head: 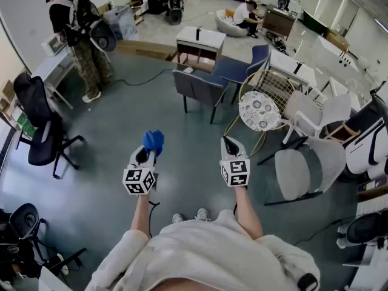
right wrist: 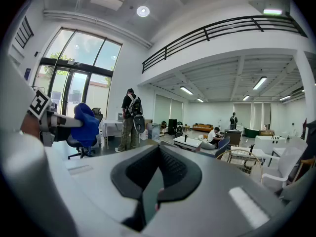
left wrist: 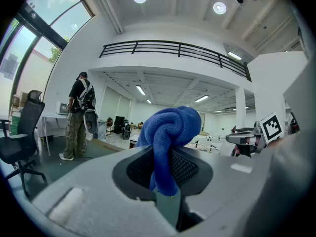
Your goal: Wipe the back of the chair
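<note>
While blue cloth is in hand, wiping hasn't started.
L hand-held gripper clamped on it; R hand-held gripper closed, empty; chairs ahead, well apart, no back reached yet.

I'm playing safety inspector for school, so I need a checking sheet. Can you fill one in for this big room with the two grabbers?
Surface: grey floor, smooth.
Job's things: blue cloth; grey-blue chair and round wire chair ahead, neither touched.
Clutter: white chairs crowd the right; black office chair at left.
Grippers: left gripper shut on the blue cloth; right gripper shut, empty.
Cables: black cable lies across the floor ahead.
Surroundings: standing person at a desk; seated person far back.
</note>
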Motion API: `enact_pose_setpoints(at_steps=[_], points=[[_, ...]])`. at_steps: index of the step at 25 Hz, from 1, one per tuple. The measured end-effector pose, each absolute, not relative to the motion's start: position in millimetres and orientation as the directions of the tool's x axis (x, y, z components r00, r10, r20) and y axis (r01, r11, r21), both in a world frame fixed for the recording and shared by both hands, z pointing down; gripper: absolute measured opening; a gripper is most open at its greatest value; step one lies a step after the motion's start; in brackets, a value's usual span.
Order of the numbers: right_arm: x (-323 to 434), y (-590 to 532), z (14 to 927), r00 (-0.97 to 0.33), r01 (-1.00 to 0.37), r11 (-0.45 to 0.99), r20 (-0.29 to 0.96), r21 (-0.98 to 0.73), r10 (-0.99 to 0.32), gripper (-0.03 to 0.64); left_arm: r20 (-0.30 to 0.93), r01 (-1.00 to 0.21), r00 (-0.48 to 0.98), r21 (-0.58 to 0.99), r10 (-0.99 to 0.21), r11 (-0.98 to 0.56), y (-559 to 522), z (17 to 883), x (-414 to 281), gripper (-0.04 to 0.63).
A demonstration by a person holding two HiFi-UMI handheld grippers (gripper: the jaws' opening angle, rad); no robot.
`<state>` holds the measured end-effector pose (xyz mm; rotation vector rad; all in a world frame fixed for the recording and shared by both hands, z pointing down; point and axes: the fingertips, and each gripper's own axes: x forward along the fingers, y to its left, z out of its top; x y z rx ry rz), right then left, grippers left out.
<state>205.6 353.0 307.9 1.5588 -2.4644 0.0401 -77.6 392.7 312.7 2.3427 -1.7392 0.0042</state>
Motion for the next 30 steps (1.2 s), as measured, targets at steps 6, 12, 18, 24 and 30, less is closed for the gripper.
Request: enact_pose_setpoints(at_steps=[6, 12, 18, 24, 30], points=[[208, 348, 309, -0.41, -0.895, 0.435, 0.203, 0.101, -0.889, 0.0, 0.134, -0.944, 0.302, 0.177, -0.944, -0.277, 387, 313, -74, 0.072], [216, 342, 310, -0.413, -0.897, 0.434, 0.195, 0.083, -0.89, 0.0, 0.137, -0.945, 0.302, 0.172, -0.943, -0.278, 379, 313, -66, 0.072], [229, 332, 312, -0.42, -0.892, 0.442, 0.192, 0.091, -0.887, 0.0, 0.135, -0.946, 0.299, 0.171, -0.945, -0.275, 367, 313, -48, 0.072], [237, 319, 316, -0.448, -0.876, 0.473, 0.198, 0.096, -0.872, 0.0, 0.138, -0.949, 0.288, 0.173, -0.948, -0.263, 355, 317, -31, 0.072], [250, 307, 327, -0.464, -0.867, 0.49, 0.214, 0.091, -0.86, 0.0, 0.145, -0.952, 0.277, 0.172, -0.95, -0.252, 347, 323, -15, 0.072]])
